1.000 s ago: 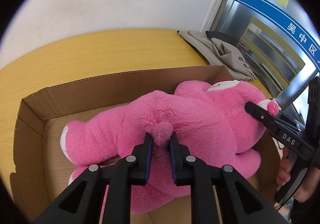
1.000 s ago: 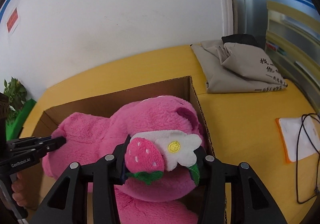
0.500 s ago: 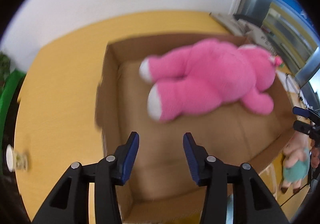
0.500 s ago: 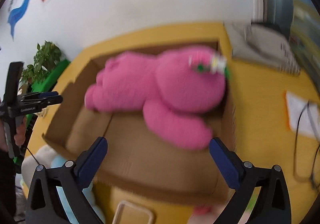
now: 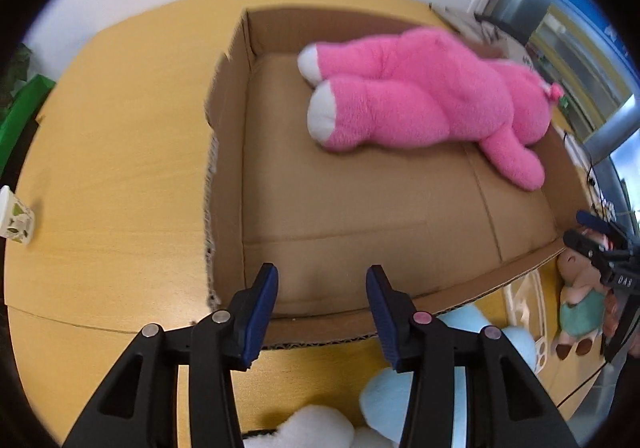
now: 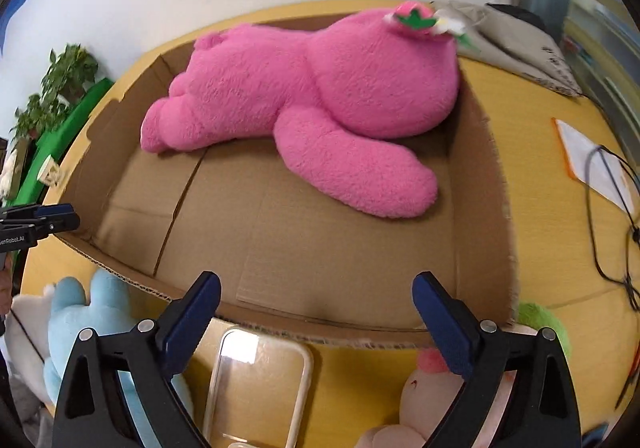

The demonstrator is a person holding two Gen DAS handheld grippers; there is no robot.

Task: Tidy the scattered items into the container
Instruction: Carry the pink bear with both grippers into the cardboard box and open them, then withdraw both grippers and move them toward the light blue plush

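Left gripper (image 5: 322, 290): jaws spread, nothing between them, poised over the near wall of the cardboard box (image 5: 224, 151). Right gripper (image 6: 316, 298): jaws spread wider, also empty, above the same near wall from the other end; in the left wrist view it appears at the far right edge, over a small pig-like doll (image 5: 578, 306).

Pink plush bear (image 6: 316, 87): lies on its side inside the box, along the far wall, head with strawberry-and-flower trim in the far right corner, one arm flopped onto the box floor. Judgement: placing the largest toy at the back leaves the near half of the floor free for the remaining toys.

Still outside the box, on the table (image 5: 120, 127) just beside the near wall: light blue plush (image 6: 80, 312), white plush (image 5: 316, 426), a pale pink plush (image 6: 436, 388) under the right gripper, something green and fuzzy (image 6: 540, 318), and a clear plastic tray or case (image 6: 256, 380). Judgement: task is early; one item in, several to go, and both open grippers sit close to these.

Table: yellow wood-grain, rounded edge. Also on it: paper cup (image 5: 16, 217) at far left, folded grey cloth (image 6: 516, 39) beyond the box, orange-edged pad with a black cable (image 6: 612, 215).

Room: white wall, green plant (image 6: 60, 83) to the left, metal-framed glazing to the right.
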